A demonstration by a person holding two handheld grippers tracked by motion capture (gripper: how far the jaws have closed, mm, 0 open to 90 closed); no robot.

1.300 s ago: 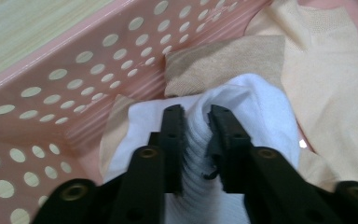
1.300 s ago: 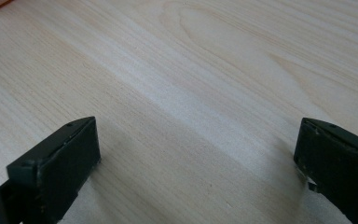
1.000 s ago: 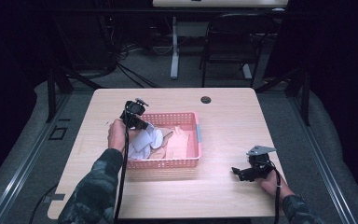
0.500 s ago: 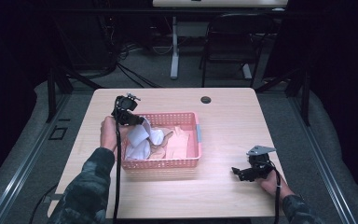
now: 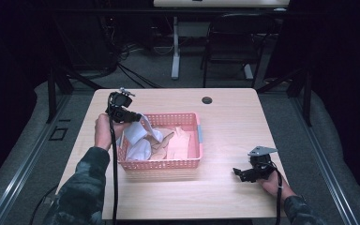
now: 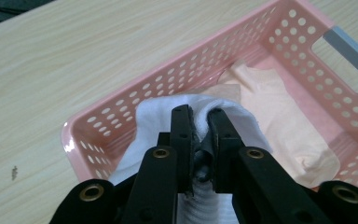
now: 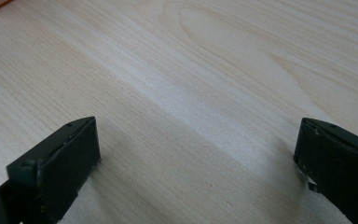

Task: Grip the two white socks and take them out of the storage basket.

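- The left hand-held gripper (image 5: 132, 116) hangs over the near-left corner of the pink basket (image 5: 194, 123), its jaws pinched tight on a fold of the white cloth (image 5: 138, 140); in the left gripper view the same cloth (image 6: 158, 114) bunches around the jaws and drapes down over the basket wall (image 6: 121, 116).
- The step in hand looks like lifting the white cloth out of the basket: one end is raised clear of the rim, while the rest trails down into the left part of the basket.
- The next move, as I judge it, calls for raising the cloth higher until its trailing end clears the perforated wall, then carrying it sideways to bare desk (image 5: 225, 185) without dragging the light basket along.
- Inside the basket, to the right of the white cloth, lies a peach-coloured cloth (image 5: 180, 143), flat and crumpled on the floor; it is seen closer in the left gripper view (image 6: 279, 121). A grey handle piece (image 6: 354, 49) sits on the far end wall.
- Beyond the basket, a small dark round thing (image 5: 207, 100) sits near the far edge of the desk.
- At the right, the right hand-held gripper (image 5: 240, 174) rests low on the desk, well apart from the basket, jaws spread wide and holding nothing; the right gripper view has bare wood (image 7: 191, 93) between them.
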